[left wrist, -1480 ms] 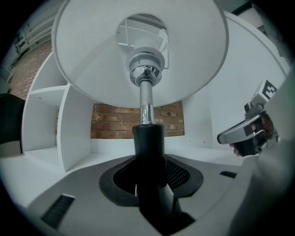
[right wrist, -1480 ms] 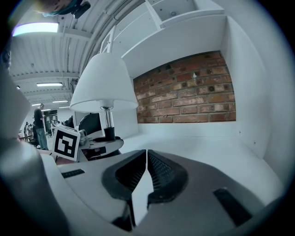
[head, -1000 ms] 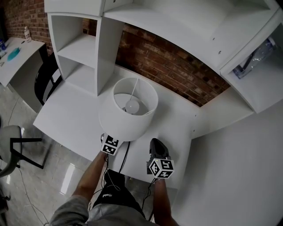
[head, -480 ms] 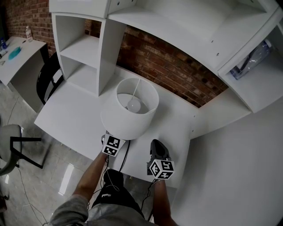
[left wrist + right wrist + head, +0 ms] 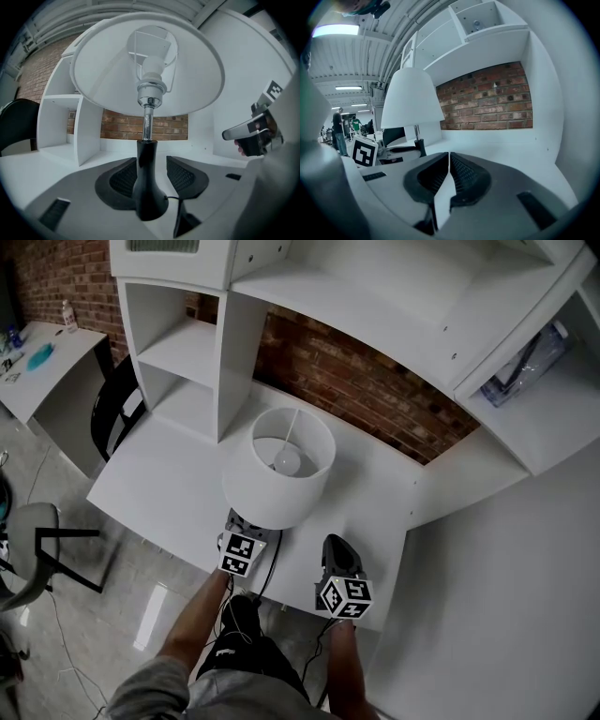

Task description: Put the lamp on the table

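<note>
At the left, your left gripper (image 5: 150, 165) stands with its jaws wide apart, and they have just been opening. The black bottle-shaped base (image 5: 149, 197) of the table lamp with the white drum shade (image 5: 278, 470) is between the ribbed pads (image 5: 123, 176), but they do not press on it. The lamp stands upright by itself on the white table (image 5: 169, 493), near the front edge, so I judge that the placing is done and the release is the step now. Draw this gripper straight back toward you and keep it level, so that no pad brushes the base and the thin black cord (image 5: 174, 198) beside it is not caught. At the right, your right gripper (image 5: 448, 159) has its jaws closed together with nothing in them, well apart from the lamp; let it wait there. Compared with a second ago, more of the left gripper shows from under the shade, and the lamp keeps its place.
</note>
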### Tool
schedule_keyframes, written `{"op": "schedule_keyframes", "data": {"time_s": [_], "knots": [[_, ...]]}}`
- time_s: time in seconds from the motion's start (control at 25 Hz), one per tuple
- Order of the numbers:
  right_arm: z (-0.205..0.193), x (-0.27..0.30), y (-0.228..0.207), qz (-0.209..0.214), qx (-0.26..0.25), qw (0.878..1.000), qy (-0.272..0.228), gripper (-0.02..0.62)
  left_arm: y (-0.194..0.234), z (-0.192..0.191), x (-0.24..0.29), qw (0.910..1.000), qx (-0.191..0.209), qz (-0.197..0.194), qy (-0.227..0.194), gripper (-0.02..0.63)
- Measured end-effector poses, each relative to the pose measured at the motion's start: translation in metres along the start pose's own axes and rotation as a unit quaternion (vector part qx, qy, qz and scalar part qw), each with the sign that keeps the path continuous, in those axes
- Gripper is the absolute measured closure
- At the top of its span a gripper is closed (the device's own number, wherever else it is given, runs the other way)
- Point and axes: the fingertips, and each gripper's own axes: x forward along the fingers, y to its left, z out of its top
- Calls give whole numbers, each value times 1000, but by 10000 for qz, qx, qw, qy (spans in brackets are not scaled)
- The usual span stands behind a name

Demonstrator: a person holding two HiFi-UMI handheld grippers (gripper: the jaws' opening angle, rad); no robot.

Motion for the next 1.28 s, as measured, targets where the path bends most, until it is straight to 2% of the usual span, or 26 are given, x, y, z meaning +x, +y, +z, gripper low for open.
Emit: {"op": "schedule_keyframes", "data": {"time_s": [0.32, 0.76, 1.28], "knots": [[7, -27, 14, 64, 1, 10000, 17, 569, -13, 2, -35, 9998, -37, 79, 176, 420], [27, -70, 32, 230, -113, 9997, -37, 569, -35, 26, -90, 9990, 112, 296, 331, 422], [62, -120, 52, 326, -280, 9988, -213, 569, -58, 81, -152, 9990, 100, 378, 230, 431]]}}
